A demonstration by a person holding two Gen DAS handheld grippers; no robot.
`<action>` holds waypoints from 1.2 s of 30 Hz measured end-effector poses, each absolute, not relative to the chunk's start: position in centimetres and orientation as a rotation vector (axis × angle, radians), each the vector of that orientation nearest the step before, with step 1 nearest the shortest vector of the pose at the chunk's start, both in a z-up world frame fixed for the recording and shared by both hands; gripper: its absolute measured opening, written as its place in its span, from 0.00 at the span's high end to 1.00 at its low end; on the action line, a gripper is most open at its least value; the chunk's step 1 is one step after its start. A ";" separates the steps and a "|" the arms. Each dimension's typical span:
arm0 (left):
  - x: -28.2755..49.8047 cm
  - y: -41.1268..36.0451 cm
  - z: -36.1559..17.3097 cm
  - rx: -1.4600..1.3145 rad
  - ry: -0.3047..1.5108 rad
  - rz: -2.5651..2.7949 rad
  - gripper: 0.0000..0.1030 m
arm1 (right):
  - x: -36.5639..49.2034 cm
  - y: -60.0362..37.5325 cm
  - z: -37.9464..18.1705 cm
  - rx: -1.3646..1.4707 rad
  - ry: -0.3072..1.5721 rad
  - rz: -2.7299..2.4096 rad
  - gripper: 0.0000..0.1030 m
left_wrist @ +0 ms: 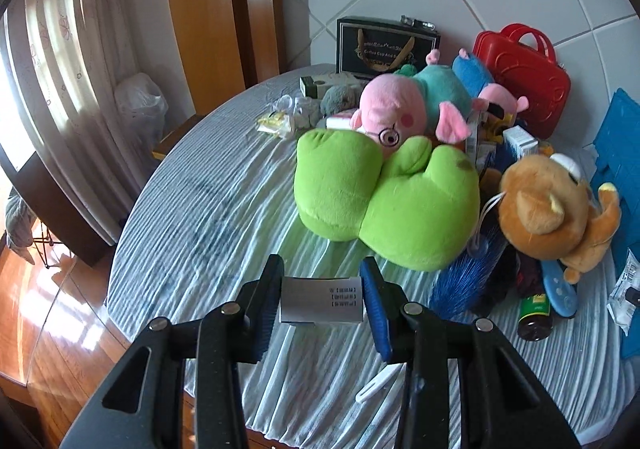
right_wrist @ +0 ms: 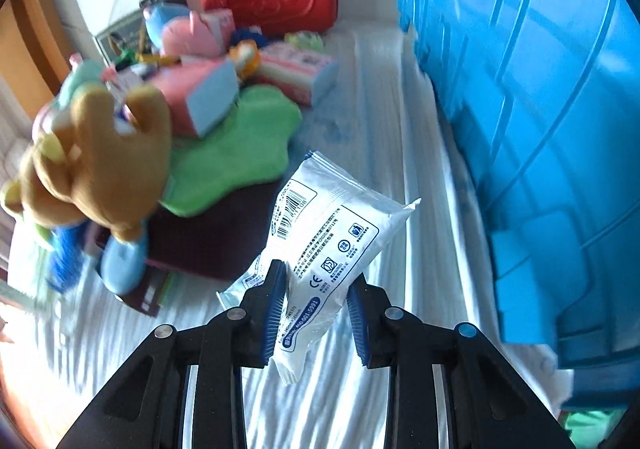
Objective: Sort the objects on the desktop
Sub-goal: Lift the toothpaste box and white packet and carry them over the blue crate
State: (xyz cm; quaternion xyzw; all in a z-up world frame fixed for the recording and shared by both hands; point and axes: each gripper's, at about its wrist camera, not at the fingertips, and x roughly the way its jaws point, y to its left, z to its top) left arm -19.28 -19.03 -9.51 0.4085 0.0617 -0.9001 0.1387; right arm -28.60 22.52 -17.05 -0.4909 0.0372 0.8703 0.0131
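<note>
The left hand-held gripper (left_wrist: pixel 322 301) is clamped on a small grey box (left_wrist: pixel 321 300) w/ printed text; the box spans the gap between the blue pads, one end against each pad, held clear above the striped cloth (left_wrist: pixel 208 209) of the table. Directly ahead of it lies a green plush (left_wrist: pixel 384 193), w/ a pink pig plush (left_wrist: pixel 404 109) behind it and a brown bear plush (left_wrist: pixel 548 209) to the right. A red case (left_wrist: pixel 520 81) and a black gift bag (left_wrist: pixel 384 45) stand at the rear by the wall. A dark bottle (left_wrist: pixel 534 315) lies near the bear. The right hand-held gripper (right_wrist: pixel 316 305) grips a white sealed packet (right_wrist: pixel 324 245) — barcode and CE mark visible — pinched near its lower end, the rest projecting up and fwd beyond the fingertips. To its right, close by, stands a blue plastic bin (right_wrist: pixel 540 109); to its left, the bear plush lies over a green cloth (right_wrist: pixel 240 153) — that side is motion-blurred.
</note>
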 end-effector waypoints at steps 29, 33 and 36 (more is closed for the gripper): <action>-27.6 5.9 13.7 0.783 0.143 -3.263 0.62 | -25.0 31.9 8.0 -0.852 0.060 2.930 0.71; -27.8 15.4 17.0 0.682 0.134 -3.319 0.62 | -25.2 39.3 10.4 -0.775 0.024 2.957 0.71; -28.0 22.8 18.9 0.655 0.154 -3.334 0.62 | -25.9 45.5 11.6 -0.759 -0.030 2.959 0.71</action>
